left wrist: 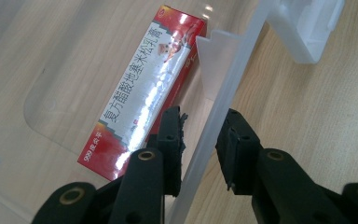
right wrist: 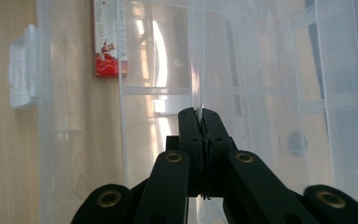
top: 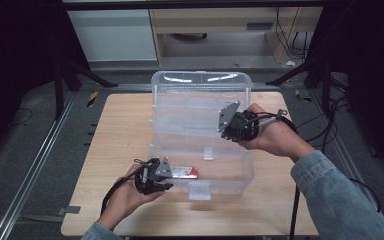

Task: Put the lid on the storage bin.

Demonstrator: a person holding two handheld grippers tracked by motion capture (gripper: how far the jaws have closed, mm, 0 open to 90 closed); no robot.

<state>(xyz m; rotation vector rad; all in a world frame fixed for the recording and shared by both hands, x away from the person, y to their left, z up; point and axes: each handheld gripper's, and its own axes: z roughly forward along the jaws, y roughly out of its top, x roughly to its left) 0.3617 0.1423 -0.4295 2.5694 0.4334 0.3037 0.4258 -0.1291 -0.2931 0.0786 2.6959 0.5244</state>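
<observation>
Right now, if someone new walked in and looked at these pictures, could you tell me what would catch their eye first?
Probably the big clear plastic box standing open in the middle of the wooden table, with a red and white carton lying inside near its front left corner. Next, the two grippers: the left gripper straddles the box's front wall, and the right gripper is pinched on a thin clear panel of the box.
</observation>
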